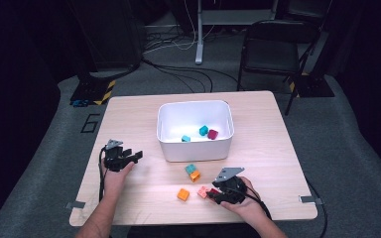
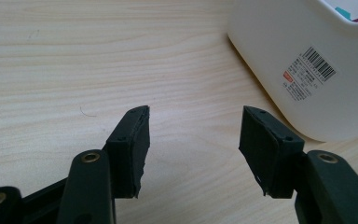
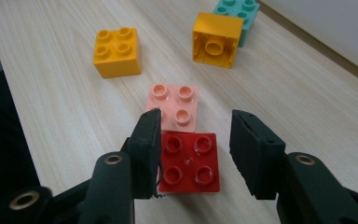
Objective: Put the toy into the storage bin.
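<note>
A white bin (image 1: 196, 147) stands mid-table with two teal bricks and a magenta brick (image 1: 213, 134) inside. In front of it lie a teal brick (image 1: 190, 168), an orange brick on its side (image 1: 195, 176), an upright orange brick (image 1: 183, 194), a pink brick (image 1: 203, 192) and a red brick (image 3: 189, 161). My right gripper (image 3: 195, 140) is open, its jaws on either side of the red brick, with the pink brick (image 3: 173, 108) just beyond. My left gripper (image 2: 193, 135) is open over bare wood, left of the bin (image 2: 289, 60).
The wooden table (image 1: 129, 114) has bare room on its left and right sides. Beyond it, a black folding chair (image 1: 273, 49), a stand's pole and cables sit on the grey floor. Metal brackets stick out at the table's front corners.
</note>
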Action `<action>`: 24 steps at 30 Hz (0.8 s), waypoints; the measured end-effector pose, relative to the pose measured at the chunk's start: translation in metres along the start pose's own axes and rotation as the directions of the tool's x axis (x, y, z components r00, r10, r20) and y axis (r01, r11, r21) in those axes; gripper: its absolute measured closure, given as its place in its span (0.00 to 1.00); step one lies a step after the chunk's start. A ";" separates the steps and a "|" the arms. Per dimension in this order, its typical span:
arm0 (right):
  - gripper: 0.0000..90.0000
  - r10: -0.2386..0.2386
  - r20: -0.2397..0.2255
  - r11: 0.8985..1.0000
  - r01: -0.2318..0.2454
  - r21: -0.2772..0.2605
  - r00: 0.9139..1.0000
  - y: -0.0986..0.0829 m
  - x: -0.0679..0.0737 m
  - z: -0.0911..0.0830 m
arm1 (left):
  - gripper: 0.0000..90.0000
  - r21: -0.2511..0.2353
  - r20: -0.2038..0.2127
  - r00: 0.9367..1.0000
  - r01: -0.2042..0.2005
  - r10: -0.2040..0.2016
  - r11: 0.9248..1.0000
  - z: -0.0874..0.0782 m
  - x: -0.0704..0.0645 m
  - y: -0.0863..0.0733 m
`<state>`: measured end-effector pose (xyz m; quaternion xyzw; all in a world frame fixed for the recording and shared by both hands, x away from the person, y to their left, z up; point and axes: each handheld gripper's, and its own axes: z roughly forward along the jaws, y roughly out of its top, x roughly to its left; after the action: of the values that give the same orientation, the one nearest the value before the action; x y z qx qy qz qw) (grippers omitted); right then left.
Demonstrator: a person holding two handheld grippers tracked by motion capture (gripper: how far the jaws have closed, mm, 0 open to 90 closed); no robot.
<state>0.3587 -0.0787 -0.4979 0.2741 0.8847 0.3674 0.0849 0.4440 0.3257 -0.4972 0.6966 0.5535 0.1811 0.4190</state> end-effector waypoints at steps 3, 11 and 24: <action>0.59 -0.006 0.000 1.000 0.006 0.018 1.000 -0.001 0.001 0.002 | 0.47 -0.001 0.000 1.000 0.001 -0.001 1.000 0.000 0.000 0.000; 0.64 0.007 0.015 0.999 -0.008 0.050 1.000 -0.005 -0.004 0.003 | 0.47 0.001 0.000 1.000 -0.004 0.004 1.000 0.000 0.000 0.000; 0.65 0.048 0.038 0.998 -0.049 0.028 0.998 0.001 -0.018 -0.001 | 0.48 -0.006 -0.021 1.000 0.000 0.000 1.000 -0.008 0.002 -0.003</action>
<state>0.3740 -0.0886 -0.4976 0.3036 0.8813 0.3511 0.0886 0.4372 0.3307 -0.4950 0.6935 0.5573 0.1901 0.4151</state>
